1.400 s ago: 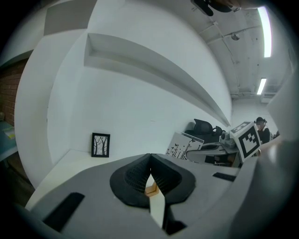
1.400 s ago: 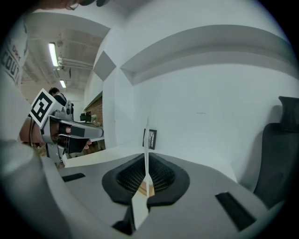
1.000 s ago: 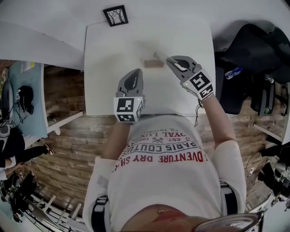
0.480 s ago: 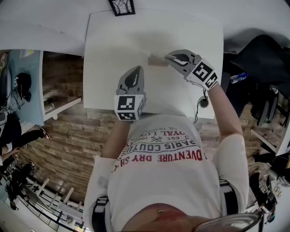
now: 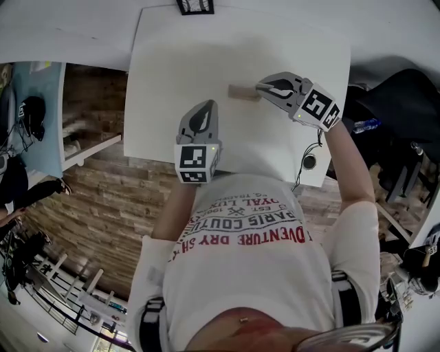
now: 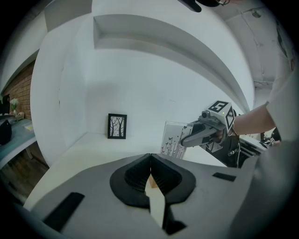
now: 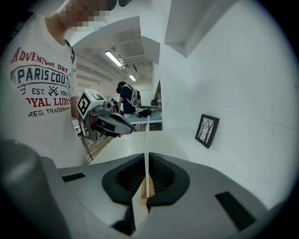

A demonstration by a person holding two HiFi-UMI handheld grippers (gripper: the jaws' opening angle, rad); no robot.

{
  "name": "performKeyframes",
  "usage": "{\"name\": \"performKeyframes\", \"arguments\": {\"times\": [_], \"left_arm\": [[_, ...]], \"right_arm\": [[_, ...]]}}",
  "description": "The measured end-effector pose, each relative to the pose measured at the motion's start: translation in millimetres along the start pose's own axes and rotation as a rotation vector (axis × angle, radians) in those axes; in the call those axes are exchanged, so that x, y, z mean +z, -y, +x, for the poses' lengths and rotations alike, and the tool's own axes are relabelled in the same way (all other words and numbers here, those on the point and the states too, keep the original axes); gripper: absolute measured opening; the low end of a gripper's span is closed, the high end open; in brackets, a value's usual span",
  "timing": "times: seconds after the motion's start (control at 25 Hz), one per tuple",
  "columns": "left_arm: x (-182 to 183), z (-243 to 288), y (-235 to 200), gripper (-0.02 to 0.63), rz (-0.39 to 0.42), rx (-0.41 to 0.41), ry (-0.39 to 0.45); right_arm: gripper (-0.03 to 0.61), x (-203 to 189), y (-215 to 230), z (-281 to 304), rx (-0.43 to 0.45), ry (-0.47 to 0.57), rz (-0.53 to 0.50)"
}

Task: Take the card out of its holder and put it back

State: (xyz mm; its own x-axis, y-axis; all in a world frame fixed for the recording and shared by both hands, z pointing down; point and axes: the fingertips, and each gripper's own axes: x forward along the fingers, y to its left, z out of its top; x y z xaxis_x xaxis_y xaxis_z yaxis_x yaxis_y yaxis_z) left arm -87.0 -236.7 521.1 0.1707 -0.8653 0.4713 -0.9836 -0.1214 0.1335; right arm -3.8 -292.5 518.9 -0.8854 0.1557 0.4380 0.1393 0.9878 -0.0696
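- The right gripper [image 7: 146, 158] is closed on the card [image 7: 146, 135]. In its own view the card stands upright and edge-on between the two pads, rising above them.
- In the left gripper view the same card [image 6: 172, 140] shows its face right of centre. It is a pale sheet with small dark print, pinched at its right edge by the right gripper [image 6: 183, 142].
- The wooden holder [image 5: 240, 92] lies on the white tabletop [image 5: 172, 62] in the upper middle of the head view, touching or just beside the tip of the right gripper [image 5: 261, 86].
- The card's lower edge is hidden, so whether it sits in the holder's slot cannot be told. A tan strip under the pads in the right gripper view is probably the holder.
- The left gripper [image 6: 150, 158] has its jaws together with nothing gripped. In the head view the left gripper [image 5: 204, 104] hovers over the tabletop at centre, lower left of the holder and apart from it.
- A framed picture [image 5: 194, 5] stands at the top edge of the head view, at the tabletop's far side.
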Motion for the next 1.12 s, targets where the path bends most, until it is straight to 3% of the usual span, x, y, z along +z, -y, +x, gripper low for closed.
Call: {"name": "performKeyframes", "arguments": {"times": [0.44,1.12], "left_arm": [[-5,4,-1,0.025,-0.024,0.023,-0.013],[-20,9,-3,0.025,-0.027,0.042,-0.067]], "right_arm": [[0.034,-11,-3,11,0.041,-0.020,-0.008],[0.034,-54,-2,28,0.065,-0.040,0.069]]}}
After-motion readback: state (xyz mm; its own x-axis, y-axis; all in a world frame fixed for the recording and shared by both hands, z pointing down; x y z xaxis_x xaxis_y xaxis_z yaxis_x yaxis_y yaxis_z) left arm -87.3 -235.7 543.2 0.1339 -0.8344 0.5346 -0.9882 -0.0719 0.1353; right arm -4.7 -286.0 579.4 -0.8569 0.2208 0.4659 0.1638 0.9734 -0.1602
